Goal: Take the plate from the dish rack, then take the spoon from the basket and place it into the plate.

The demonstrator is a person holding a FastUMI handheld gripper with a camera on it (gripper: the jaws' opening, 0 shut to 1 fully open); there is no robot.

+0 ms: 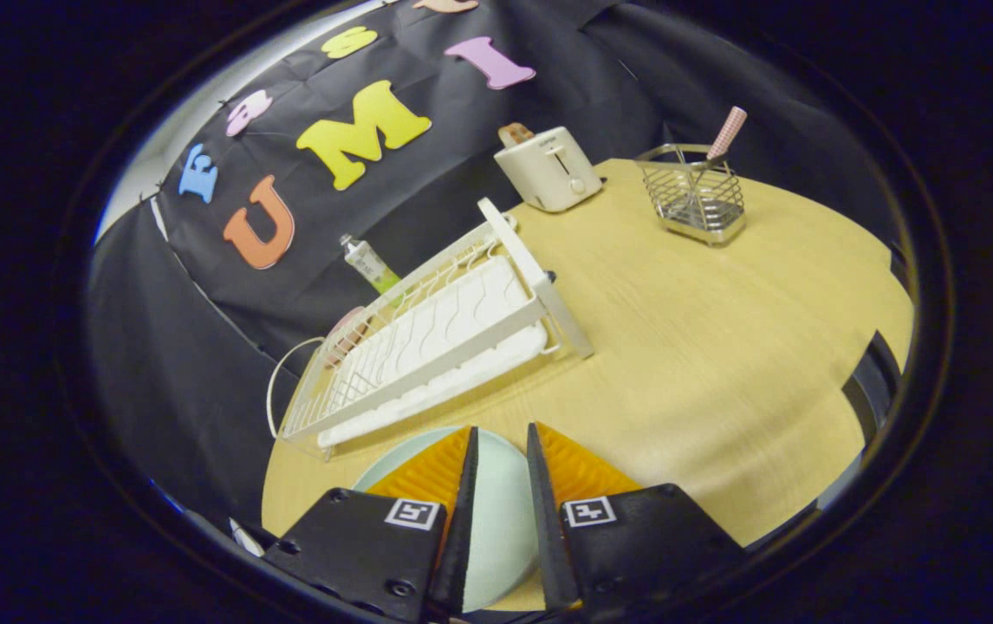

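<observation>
The dish rack (436, 347), white wire over a white tray, is seen ahead and to the left of the hand-held gripper (502, 438), lying on the wooden counter (722, 347); a pinkish item is glimpsed at its far left end, too hidden to be named. A tube (368, 263) with a green lower part is seen just behind the rack, against the black cloth wall. The plate (501, 511), pale green, lies flat on the counter under and between the two fingers (427, 477), just short of the rack's near edge. The fingers are set narrowly apart with the plate's surface visible in the gap; no pressing on the plate can be made out, so whether it is gripped cannot be told. A white toaster (548, 169) is seen well beyond the fingers, past the rack's far corner. The wire basket (696, 199) stands ahead to the right, well apart from the plate, with the spoon (724, 134) upright in it, its pink checked handle sticking above the rim.
</observation>
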